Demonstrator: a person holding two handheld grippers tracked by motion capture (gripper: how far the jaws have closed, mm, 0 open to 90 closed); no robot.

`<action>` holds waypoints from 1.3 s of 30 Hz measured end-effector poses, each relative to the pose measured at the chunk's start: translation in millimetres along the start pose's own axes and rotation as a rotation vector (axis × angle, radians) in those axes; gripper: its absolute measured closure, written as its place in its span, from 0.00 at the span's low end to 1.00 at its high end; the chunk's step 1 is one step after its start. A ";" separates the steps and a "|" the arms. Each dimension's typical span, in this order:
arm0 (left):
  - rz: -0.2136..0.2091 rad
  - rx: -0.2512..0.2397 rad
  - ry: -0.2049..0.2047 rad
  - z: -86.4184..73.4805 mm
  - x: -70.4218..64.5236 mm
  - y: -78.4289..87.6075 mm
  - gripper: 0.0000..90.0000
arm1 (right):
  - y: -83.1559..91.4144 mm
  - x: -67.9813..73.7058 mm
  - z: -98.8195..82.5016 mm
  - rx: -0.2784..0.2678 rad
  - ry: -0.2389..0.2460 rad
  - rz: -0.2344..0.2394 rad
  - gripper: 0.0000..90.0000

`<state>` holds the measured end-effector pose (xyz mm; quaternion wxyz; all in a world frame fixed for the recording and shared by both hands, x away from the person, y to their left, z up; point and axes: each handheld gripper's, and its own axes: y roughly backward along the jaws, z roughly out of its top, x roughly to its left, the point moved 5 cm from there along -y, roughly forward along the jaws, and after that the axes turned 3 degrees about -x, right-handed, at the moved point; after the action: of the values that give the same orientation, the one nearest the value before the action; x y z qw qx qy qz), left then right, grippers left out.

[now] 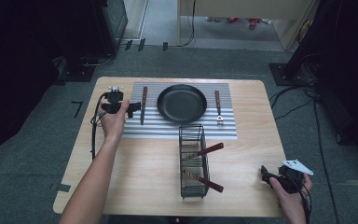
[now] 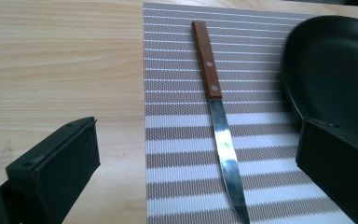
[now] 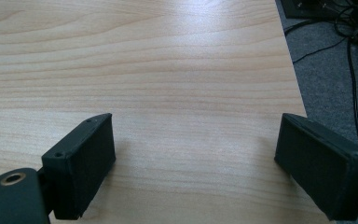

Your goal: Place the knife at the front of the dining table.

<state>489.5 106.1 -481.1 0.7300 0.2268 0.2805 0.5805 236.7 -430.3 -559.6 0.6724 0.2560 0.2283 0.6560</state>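
A wooden table (image 1: 135, 158) is filling the middle of the high view, and a place setting is taking shape on it. A striped mat (image 1: 184, 129) is lying across the upper centre of the table, and a black pan (image 1: 182, 103) is sitting at its middle. A knife (image 1: 143, 105) is lying on the mat just left of the pan, and a fork (image 1: 218, 107) is lying just right of it, so both sides of the setting are looking laid. Below the mat, at the centre of the frame, a wire basket (image 1: 192, 160) is holding two more wooden-handled utensils (image 1: 208, 150), so by the look of it some sorting is remaining. The left gripper (image 1: 129, 109) is hovering at the mat's left edge, just beside the knife, with its jaws standing wide apart and pinching nothing. The right gripper (image 1: 264, 174) is waiting at the lower right of the frame over bare wood, its jaws also spread wide and empty. In the left gripper view the knife (image 2: 216, 119) is running from upper centre down to the lower middle: a reddish-brown handle with two rivets at the far end, and a slim, shiny, pointed blade nearest the camera, lying flat on the stripes.
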 end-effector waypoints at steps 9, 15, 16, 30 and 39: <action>0.016 -0.065 -0.066 -18.5 6.8 36.2 0.00 | 0.0 0.0 0.0 0.000 0.000 0.000 0.13; -0.014 -0.064 -0.060 -37.5 6.7 51.7 0.00 | 0.0 0.0 0.0 0.000 0.000 0.000 0.13; -0.028 -0.063 -0.050 -40.3 6.7 54.0 0.00 | 0.0 0.0 0.0 0.000 0.000 0.000 0.13; -0.022 -0.081 -0.081 -90.2 20.8 89.5 0.00 | 0.0 0.0 0.0 0.000 0.000 0.000 0.13; -0.011 -0.104 -0.089 -107.3 29.7 108.2 0.00 | 0.0 0.1 0.0 0.000 0.000 0.000 0.13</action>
<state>344.3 159.8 -493.8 0.7557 0.2126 0.2184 0.5796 236.7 -430.3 -559.6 0.6725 0.2557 0.2284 0.6559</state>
